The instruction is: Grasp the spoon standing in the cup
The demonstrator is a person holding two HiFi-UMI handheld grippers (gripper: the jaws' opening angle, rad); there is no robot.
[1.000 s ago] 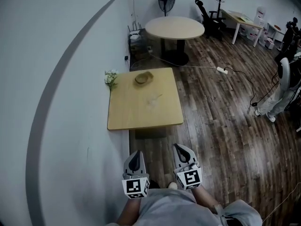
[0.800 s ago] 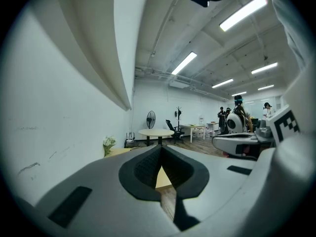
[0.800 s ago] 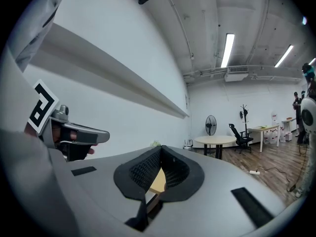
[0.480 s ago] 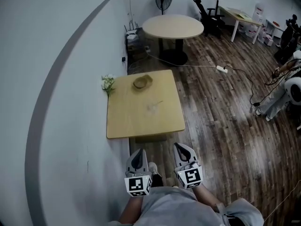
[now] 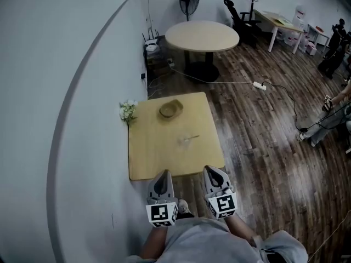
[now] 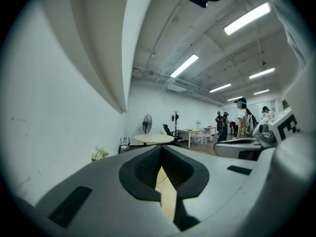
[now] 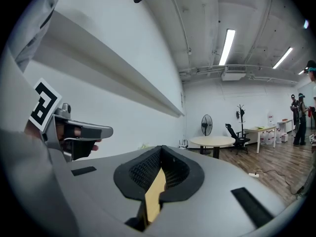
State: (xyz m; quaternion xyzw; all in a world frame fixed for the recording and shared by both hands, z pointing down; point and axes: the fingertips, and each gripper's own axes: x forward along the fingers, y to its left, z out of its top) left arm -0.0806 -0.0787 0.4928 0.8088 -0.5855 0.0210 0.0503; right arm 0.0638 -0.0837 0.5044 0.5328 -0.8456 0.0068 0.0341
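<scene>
Left hand-held gripper (image 5: 162, 174) and right hand-held gripper (image 5: 211, 171) side by side, just off the near edge of the bench (image 5: 159, 160). Both clenched, nothing between the jaws. Spoon (image 5: 192, 138) mid-bench, well apart from both, leaning in what looks like a clear cup (image 5: 183, 142), faint from here. Bowl (image 5: 170, 109) and flowers (image 5: 128, 111) at the far side, flowers by the wall.

spoon (image 5: 193, 138) leans in clear cup (image 5: 184, 142) on wooden table (image 5: 159, 155).
</scene>
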